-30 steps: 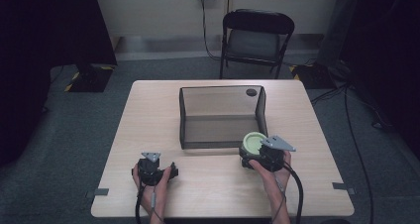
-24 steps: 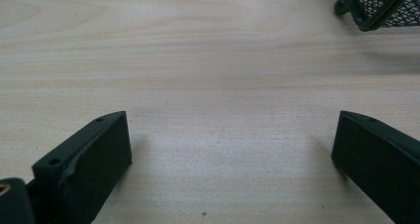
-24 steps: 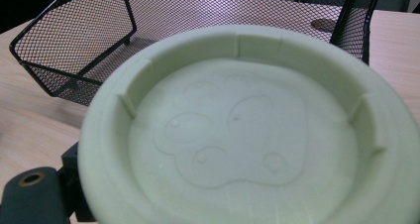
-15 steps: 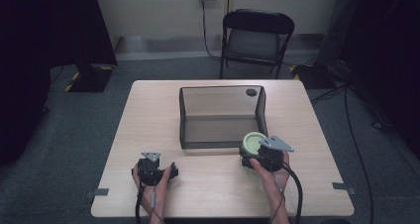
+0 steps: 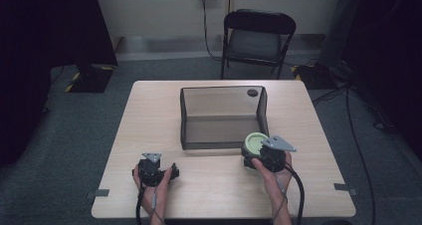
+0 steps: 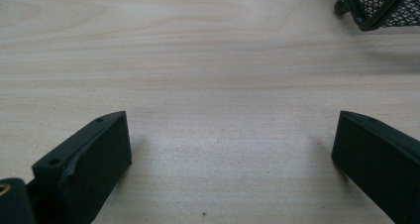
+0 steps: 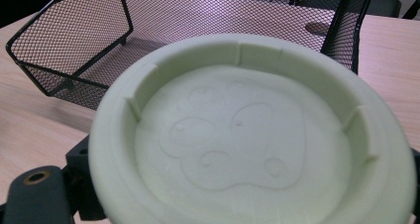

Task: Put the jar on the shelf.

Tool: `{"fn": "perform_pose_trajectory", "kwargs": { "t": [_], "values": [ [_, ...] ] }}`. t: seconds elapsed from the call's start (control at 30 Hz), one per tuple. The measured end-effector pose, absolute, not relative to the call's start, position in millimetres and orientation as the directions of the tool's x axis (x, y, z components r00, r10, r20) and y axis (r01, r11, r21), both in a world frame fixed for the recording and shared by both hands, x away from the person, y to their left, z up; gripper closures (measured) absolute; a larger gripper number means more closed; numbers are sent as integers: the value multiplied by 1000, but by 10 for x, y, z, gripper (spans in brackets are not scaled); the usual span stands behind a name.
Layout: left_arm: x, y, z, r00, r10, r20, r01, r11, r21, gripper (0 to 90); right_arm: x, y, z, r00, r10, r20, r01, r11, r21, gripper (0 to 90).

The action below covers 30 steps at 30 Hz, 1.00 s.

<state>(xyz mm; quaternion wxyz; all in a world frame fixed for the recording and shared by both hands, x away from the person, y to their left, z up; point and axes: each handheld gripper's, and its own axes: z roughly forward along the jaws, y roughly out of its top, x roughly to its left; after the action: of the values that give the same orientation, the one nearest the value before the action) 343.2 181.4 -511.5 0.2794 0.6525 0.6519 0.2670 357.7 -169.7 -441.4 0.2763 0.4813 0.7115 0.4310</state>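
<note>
Right gripper is clamping green lid beside basket; left gripper is idling apart. Next: lifting lid over the rim.

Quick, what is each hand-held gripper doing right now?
Left hand-held gripper: open, holding nothing, over the bare wooden table.
Right hand-held gripper: shut on the pale green round plastic lid.

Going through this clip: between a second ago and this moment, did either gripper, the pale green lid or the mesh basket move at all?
Nothing has visibly changed. The right gripper still holds the pale green lid by the mesh basket front right corner, and the left gripper still rests open on the table near the front edge.
</note>
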Motion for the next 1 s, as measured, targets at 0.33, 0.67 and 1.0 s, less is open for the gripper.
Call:
{"fn": "perform_pose_trajectory", "kwargs": {
  "t": [0.33,0.67,1.0],
  "values": [
    [3432,1814,-5115,8,1000,-16,701,6,713,15,3535,-1658,-4301,-398,917,10,433,178,884,112],
    [3432,1814,-5115,8,1000,-16,701,6,713,15,3510,-1597,-4166,-417,909,-5,408,192,893,113],
    [3432,1814,-5115,8,1000,-16,701,6,713,15,3553,-1557,-4062,-445,895,-6,391,200,898,113]
  ]
}}
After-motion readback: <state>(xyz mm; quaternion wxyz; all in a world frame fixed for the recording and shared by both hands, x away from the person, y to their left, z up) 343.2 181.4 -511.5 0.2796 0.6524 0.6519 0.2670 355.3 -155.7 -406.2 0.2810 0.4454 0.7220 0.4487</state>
